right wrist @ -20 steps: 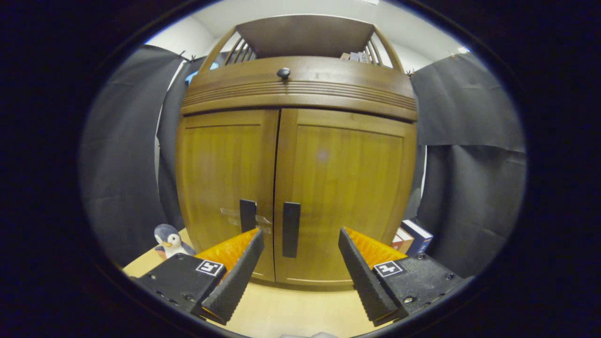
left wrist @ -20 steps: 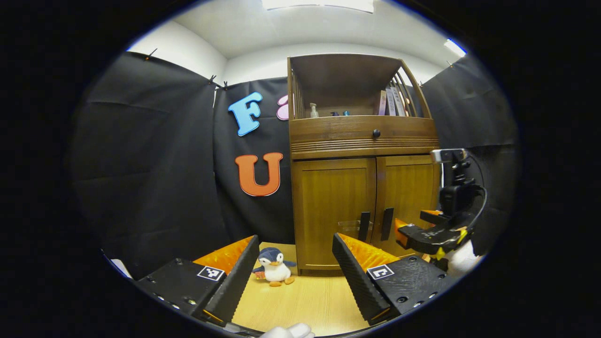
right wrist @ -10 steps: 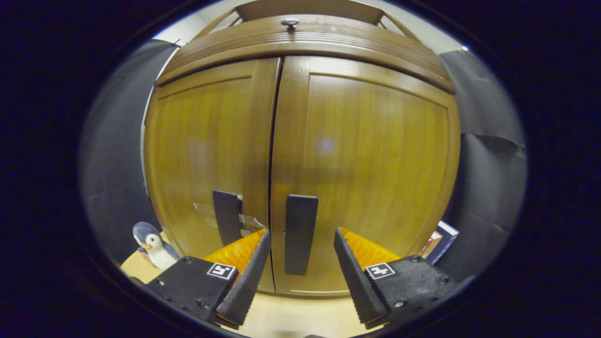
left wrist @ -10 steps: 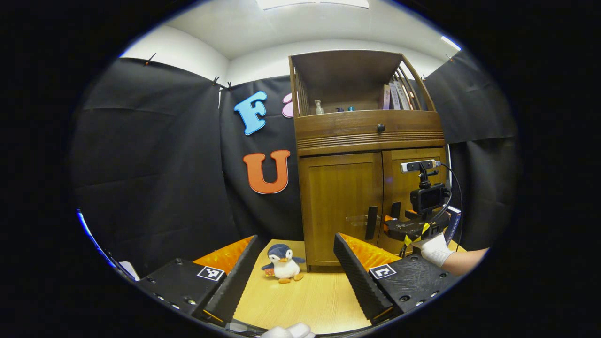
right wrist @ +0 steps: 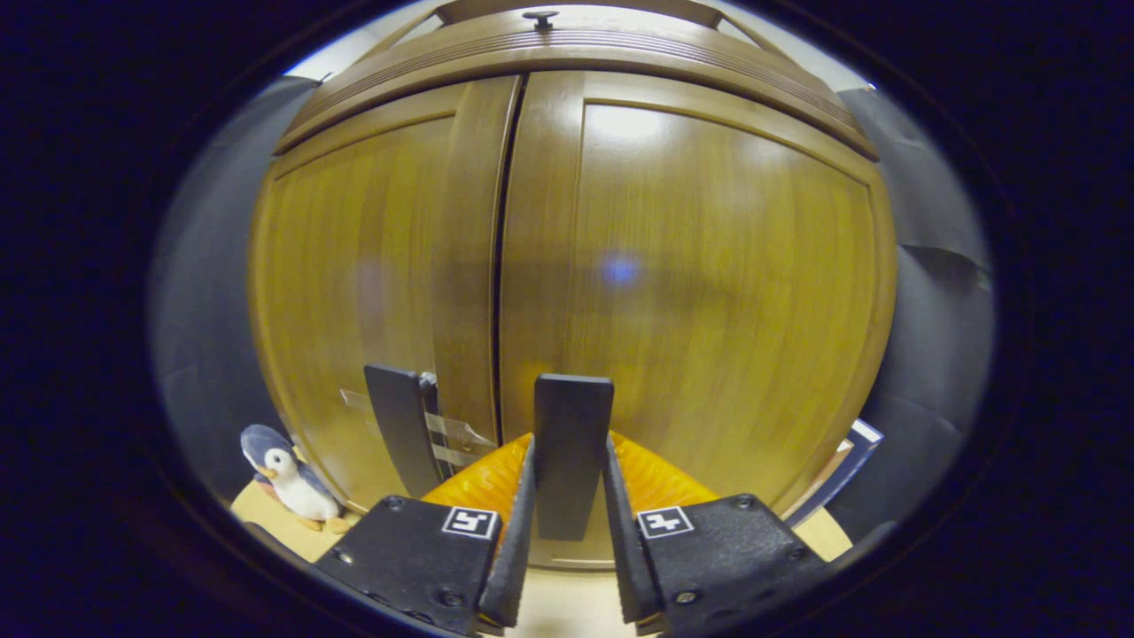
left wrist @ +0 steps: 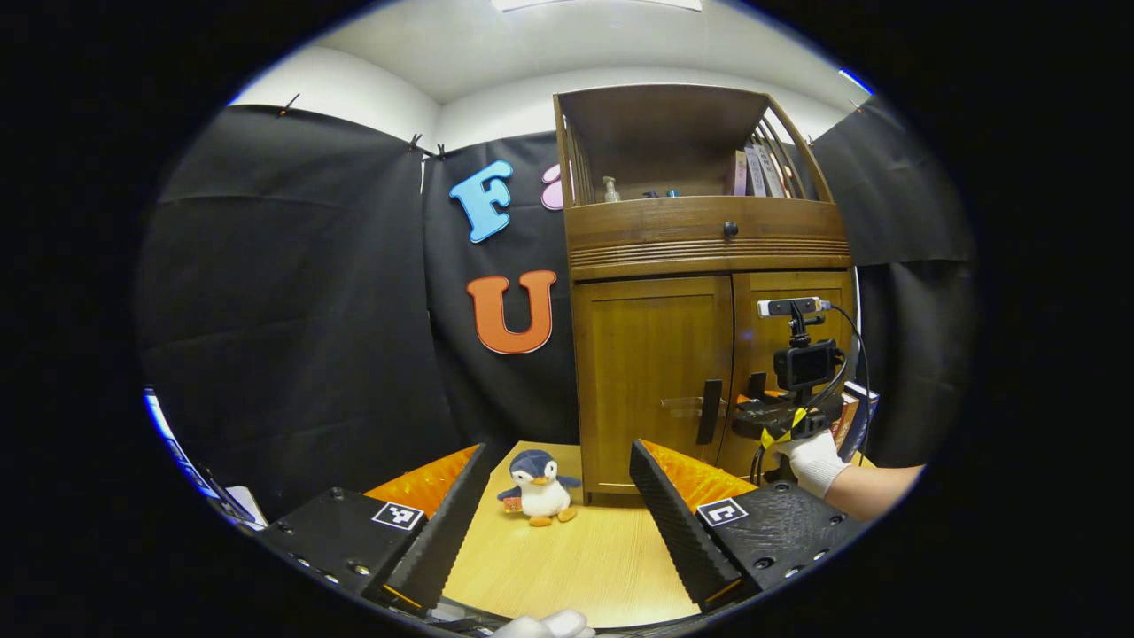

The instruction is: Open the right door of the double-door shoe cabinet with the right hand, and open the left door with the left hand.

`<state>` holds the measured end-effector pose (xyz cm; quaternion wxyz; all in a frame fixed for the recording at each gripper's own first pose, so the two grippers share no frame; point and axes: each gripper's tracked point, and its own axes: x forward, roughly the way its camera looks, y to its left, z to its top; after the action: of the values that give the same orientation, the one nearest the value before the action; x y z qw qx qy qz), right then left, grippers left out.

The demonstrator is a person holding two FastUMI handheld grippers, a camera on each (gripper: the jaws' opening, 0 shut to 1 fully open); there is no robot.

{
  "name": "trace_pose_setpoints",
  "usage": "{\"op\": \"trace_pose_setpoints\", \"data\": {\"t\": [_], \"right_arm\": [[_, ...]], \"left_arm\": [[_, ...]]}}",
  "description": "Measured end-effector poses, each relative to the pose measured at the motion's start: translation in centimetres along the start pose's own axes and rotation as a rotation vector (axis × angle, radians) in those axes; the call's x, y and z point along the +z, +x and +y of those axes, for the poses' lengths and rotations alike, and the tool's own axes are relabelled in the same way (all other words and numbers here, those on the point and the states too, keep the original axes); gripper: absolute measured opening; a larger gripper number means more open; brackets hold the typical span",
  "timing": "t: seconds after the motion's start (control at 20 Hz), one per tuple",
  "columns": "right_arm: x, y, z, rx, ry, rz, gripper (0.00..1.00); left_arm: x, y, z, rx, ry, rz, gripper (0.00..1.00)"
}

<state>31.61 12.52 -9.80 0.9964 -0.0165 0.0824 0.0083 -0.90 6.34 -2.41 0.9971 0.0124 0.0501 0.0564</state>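
Right tool [right wrist: 567,532] is clamped on the right door handle [right wrist: 571,452] of the shoe cabinet [left wrist: 700,266]; both doors closed. Pull along the hinge arc, squarely, so your grip won't slip. Left tool [left wrist: 558,523] is spread apart, over the worktop [left wrist: 567,567], well short of the left door handle [left wrist: 710,411].

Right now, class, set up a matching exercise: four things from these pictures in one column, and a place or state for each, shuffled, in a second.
Things
1. right gripper
2. left gripper
3. penguin
4. left door

States
A. shut, handle untouched
B. open, back from the cabinet
C. standing on the table
D. shut on the right handle

Pairs: 1-D, 2-B, 3-C, 4-A
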Motion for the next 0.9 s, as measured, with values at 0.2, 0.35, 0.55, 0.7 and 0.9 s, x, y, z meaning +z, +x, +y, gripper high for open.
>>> {"op": "trace_pose_setpoints", "data": {"t": [0.2, 0.35, 0.55, 0.7, 0.9], "right_arm": [[0.1, 0.1, 0.0, 0.009, 0.022, 0.009, 0.37], [-0.1, -0.3, -0.1, 0.023, 0.024, 0.024, 0.34], [-0.6, -2.1, -0.3, 0.045, 0.009, 0.030, 0.31], [-1.2, -4.1, -0.8, 0.058, 0.009, 0.026, 0.29], [-1.8, -6.5, -1.4, 0.072, 0.009, 0.028, 0.29]], "left_arm": [[-0.1, 0.1, 0.6, 0.008, -0.010, -0.006, 0.96], [-0.5, 0.2, 1.1, 0.019, -0.015, -0.005, 0.96], [-0.7, 0.4, 1.5, 0.019, -0.024, -0.005, 0.96], [-1.2, -0.2, 1.3, 0.018, -0.020, -0.005, 0.96], [-1.4, -1.0, 0.7, 0.002, -0.026, -0.002, 0.96]]}}
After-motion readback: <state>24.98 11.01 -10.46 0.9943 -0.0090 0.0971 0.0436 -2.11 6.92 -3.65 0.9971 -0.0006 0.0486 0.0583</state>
